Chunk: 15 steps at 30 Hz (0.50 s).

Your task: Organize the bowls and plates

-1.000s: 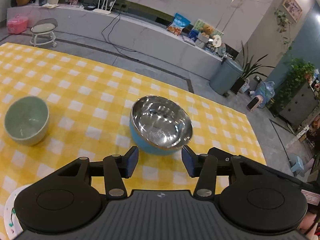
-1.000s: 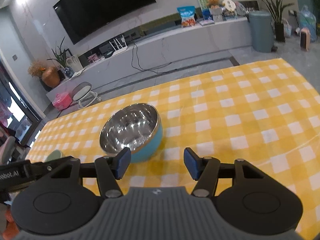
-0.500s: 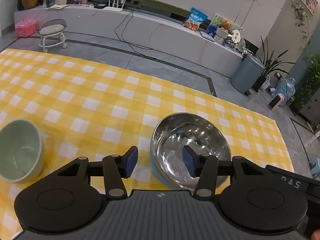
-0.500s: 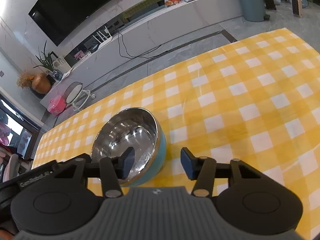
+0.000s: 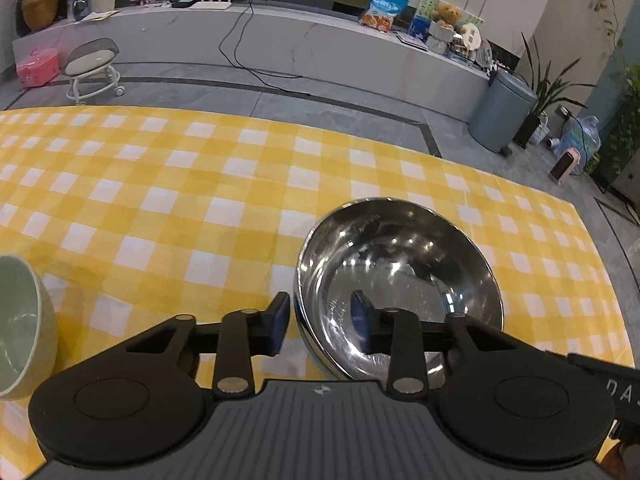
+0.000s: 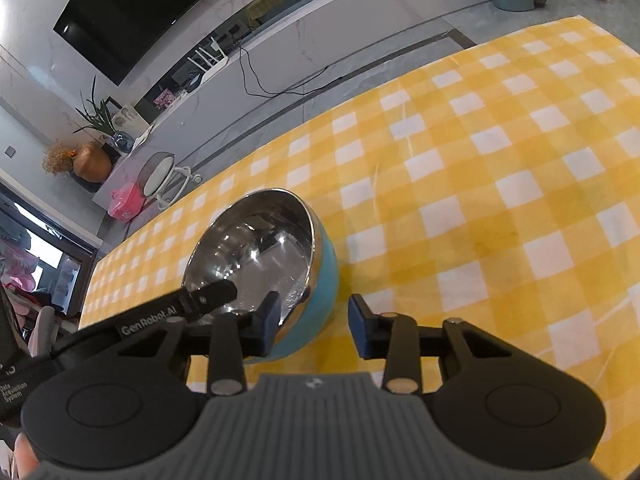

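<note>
A steel bowl (image 5: 400,276) with a light blue outside (image 6: 326,276) stands on the yellow checked tablecloth (image 5: 160,184). My left gripper (image 5: 320,326) straddles its left rim, one pad outside and one inside. Its jaws are closing, and a gap shows at the wall. My right gripper (image 6: 314,326) straddles the opposite rim, left pad inside and right pad outside. It is closing too, with room left beside the blue wall. The left gripper's finger (image 6: 212,300) reaches into the bowl in the right wrist view. A pale green bowl (image 5: 20,320) sits at the far left.
The table's far edge (image 5: 360,136) runs close behind the bowl, with grey floor beyond. A stool (image 5: 94,66), a grey bin (image 5: 500,116) and a long low cabinet (image 5: 280,44) stand off the table. Bare cloth (image 6: 500,200) lies to the right of the bowl.
Both grippers have come forward and down onto the steel bowl from opposite sides. Their jaws have narrowed and now straddle its rim. The green bowl has slid toward the left edge of the view.
</note>
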Each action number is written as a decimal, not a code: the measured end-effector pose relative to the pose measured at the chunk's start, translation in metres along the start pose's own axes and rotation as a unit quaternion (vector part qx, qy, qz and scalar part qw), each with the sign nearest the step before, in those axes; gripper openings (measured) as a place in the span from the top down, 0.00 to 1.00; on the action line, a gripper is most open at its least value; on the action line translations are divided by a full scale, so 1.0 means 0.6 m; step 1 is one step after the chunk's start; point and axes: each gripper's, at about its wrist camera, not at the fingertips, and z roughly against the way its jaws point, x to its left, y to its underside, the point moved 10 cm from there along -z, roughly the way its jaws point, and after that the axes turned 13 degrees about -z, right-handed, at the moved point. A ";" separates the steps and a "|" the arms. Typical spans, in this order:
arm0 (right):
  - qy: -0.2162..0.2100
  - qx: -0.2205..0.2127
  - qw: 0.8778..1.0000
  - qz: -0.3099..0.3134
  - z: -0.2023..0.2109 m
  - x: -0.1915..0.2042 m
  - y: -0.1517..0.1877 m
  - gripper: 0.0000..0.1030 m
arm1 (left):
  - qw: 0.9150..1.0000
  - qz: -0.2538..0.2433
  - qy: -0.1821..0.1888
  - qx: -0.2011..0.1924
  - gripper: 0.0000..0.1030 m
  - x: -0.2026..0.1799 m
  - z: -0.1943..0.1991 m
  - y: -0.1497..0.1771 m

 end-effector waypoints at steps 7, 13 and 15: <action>0.000 0.004 1.000 0.011 -0.009 0.000 0.007 0.74 | 0.999 -0.026 -0.025 -0.003 0.82 -0.012 0.014 0.002; 0.016 0.002 1.000 -0.005 -0.003 -0.012 0.006 0.85 | 0.999 -0.035 -0.031 -0.001 0.86 -0.020 0.034 0.002; 0.010 0.005 1.000 -0.013 0.006 -0.009 0.007 0.85 | 0.999 -0.039 -0.036 -0.002 0.87 -0.021 0.041 0.003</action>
